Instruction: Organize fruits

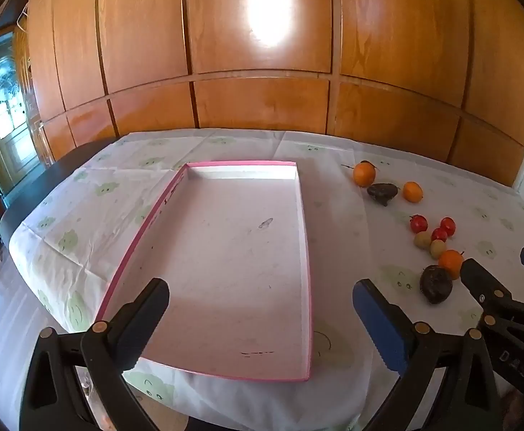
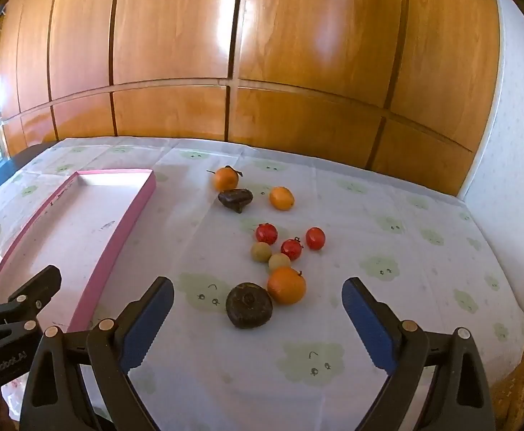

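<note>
left gripper (image 1: 262, 318): hanging over the near end of the tray, tilting down toward it; fingers spread wide, nothing between them
right gripper (image 2: 258, 318): hovering over the near fruits, jaws gaping wide, gripping nothing; nearest dark fruit lying just ahead between the finger lines, pads not touching it
gripper spacing: sitting side by side, right one showing at the right edge of the left wrist view
tray (image 1: 299, 194): shallow pink-rimmed box, white inside, lying on the cloth left of the fruits; holding no fruit
tablecloth (image 2: 387, 215): white with pale green cloud faces, covering the table
fruits: all lying loose on the cloth, right of the tray
far group: orange fruit with stem (image 2: 226, 178), second orange fruit (image 2: 281, 198), dark wrinkled fruit (image 2: 236, 199) sitting between them, slightly nearer
middle group: three red fruits (image 2: 266, 233), two pale green fruits (image 2: 261, 251) clustering close
near group: big orange fruit (image 2: 286, 284) touching or just beside the nearest dark fruit (image 2: 248, 305)
background: wooden panel wall (image 1: 262, 54) running along the far side
</note>
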Demonstrator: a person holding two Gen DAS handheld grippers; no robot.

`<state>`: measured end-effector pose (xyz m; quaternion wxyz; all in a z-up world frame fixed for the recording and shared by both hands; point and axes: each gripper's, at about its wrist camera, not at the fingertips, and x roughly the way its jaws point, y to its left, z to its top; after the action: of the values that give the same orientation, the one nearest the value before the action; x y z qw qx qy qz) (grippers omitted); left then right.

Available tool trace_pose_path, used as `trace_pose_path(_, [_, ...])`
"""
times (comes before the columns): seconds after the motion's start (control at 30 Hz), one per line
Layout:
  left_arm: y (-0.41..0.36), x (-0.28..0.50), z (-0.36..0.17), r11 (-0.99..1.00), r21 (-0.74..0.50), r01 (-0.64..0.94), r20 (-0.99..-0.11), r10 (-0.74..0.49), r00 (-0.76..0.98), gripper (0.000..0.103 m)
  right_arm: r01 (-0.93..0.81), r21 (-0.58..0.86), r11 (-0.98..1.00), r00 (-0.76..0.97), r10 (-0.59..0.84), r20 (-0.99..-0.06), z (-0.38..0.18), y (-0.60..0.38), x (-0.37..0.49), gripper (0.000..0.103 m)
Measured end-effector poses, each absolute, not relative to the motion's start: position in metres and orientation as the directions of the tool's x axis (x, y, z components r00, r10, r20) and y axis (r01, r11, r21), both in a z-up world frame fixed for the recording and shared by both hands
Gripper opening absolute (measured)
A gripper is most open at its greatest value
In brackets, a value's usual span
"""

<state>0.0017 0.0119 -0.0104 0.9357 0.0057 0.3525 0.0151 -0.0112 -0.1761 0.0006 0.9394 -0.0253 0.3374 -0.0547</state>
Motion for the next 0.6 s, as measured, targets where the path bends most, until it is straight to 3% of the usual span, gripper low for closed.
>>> trace_pose_path(0.6, [0.007,0.003,-0.016,0.999,0.037,0.002,-0.671,0.024,0.742,0.103,0.087,-0.064,0.994,0.751,-0.108,-0.651,-0.010,-0.181,-0.010,0.096])
